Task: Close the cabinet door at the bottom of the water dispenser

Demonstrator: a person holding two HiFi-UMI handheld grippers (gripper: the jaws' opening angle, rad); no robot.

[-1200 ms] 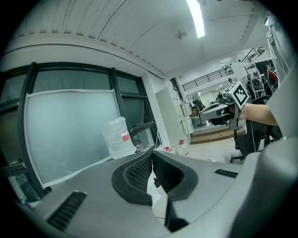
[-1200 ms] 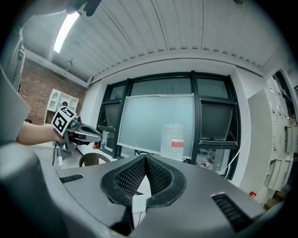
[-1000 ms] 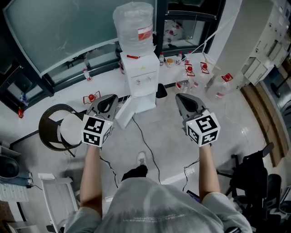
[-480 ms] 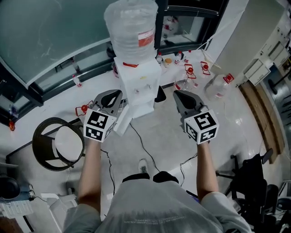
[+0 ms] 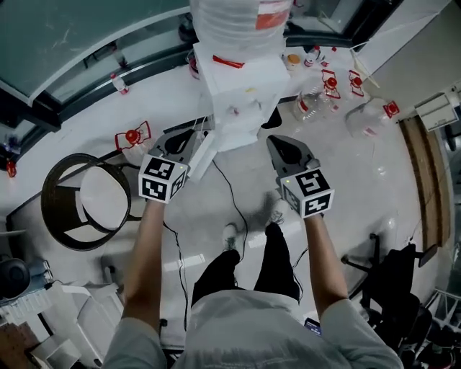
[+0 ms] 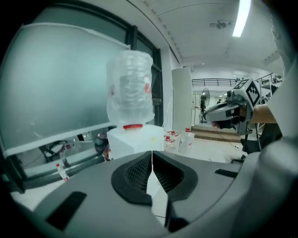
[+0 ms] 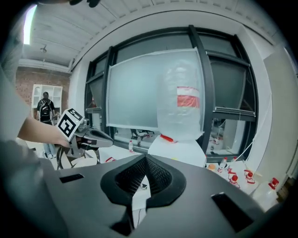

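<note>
The white water dispenser point(image 5: 241, 97) stands at the top middle of the head view, with a clear bottle point(image 5: 241, 18) on it. Its bottom cabinet door point(image 5: 205, 155) hangs open, swung out toward the left. My left gripper point(image 5: 189, 137) is shut and empty, its tip just left of that door. My right gripper point(image 5: 277, 142) is shut and empty too, below the dispenser's right front corner. In the left gripper view the closed jaws point(image 6: 152, 153) point at the dispenser point(image 6: 135, 139). The right gripper view shows closed jaws point(image 7: 145, 158) with the dispenser point(image 7: 179, 148) ahead and to the right.
A round black stool point(image 5: 83, 202) stands at the left. Several red-capped plastic bottles point(image 5: 331, 86) lie on the floor right of the dispenser, and another bottle point(image 5: 132, 138) lies left of it. A cable point(image 5: 230, 191) runs across the floor. A black chair point(image 5: 392, 274) is at lower right.
The person has stepped toward the dispenser, and both grippers have moved forward and down to it. The dispenser now sits nearer and larger. Both grippers stayed shut.
</note>
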